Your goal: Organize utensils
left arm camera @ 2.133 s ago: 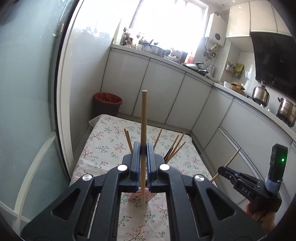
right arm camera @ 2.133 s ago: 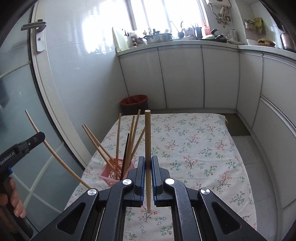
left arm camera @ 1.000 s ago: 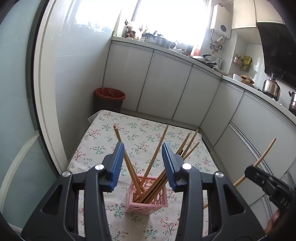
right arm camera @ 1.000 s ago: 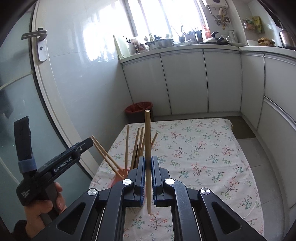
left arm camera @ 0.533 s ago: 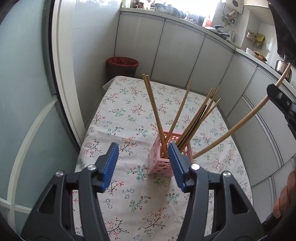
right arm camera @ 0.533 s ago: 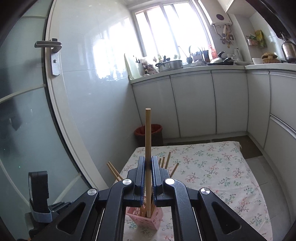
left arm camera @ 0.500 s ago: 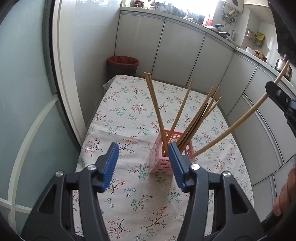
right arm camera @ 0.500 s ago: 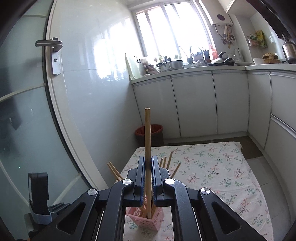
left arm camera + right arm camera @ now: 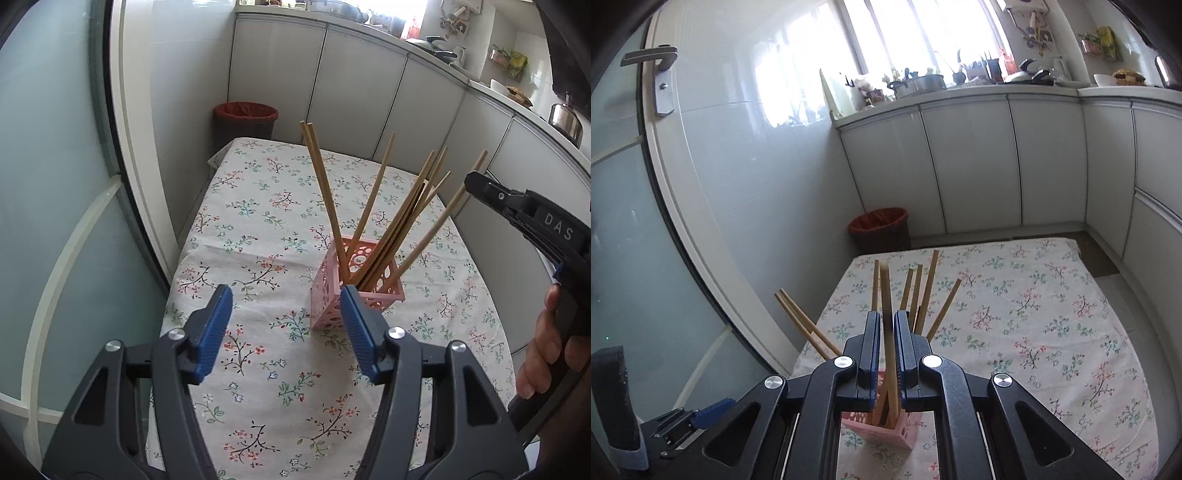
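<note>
1. Since half a second ago, the chopstick held by the right gripper has been lowered; its lower end now sits inside the pink basket, where before it was held upright above it.
2. Right gripper jaws are seen clamped on that chopstick; in the left wrist view the stick slants from the basket up to the gripper's black tip.
3. Left gripper is held with its ribbed blue pads spread wide, nothing between them, near the basket.
4. Basket: square, perforated plastic, standing on the floral tablecloth.
5. Other chopsticks: slender, light wood, fanned out and leaning in the basket.
</note>
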Tool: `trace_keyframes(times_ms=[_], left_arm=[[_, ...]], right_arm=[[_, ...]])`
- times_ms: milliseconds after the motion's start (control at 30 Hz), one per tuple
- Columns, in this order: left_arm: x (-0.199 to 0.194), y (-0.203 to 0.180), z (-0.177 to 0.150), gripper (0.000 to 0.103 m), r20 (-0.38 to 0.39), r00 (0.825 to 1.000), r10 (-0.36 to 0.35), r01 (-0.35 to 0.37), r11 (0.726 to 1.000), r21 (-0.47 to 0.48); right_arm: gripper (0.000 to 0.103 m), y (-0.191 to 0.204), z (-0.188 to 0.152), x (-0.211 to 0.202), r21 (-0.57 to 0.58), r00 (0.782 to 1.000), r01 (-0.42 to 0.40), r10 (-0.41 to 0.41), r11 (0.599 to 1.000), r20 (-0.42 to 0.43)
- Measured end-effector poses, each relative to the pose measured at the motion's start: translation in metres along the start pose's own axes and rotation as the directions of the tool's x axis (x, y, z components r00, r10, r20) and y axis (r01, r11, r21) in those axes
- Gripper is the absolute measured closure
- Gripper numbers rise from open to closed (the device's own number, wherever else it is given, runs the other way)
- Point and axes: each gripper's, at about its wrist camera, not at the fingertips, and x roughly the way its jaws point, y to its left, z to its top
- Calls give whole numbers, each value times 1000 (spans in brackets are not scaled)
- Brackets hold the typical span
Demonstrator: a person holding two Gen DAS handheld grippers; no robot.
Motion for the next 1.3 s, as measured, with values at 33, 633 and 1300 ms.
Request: trace_keyframes(times_ms=[33,633,1300], left_arm=[[-1,-1,0,35,2,1000,0,0,1000,1],[-62,-62,-22,8,71,987,146,-149,988,44],[-134,-96,-50,2,216,969,118,-140,986,89]], right_arm=[[85,-2,-1,0,5,1000,4,-4,1000,-9],[15,-42,-12,-140,-10,980,198,-198,980,-12],[1,-36,-45,-210,-97,927,375,-373,922,44]])
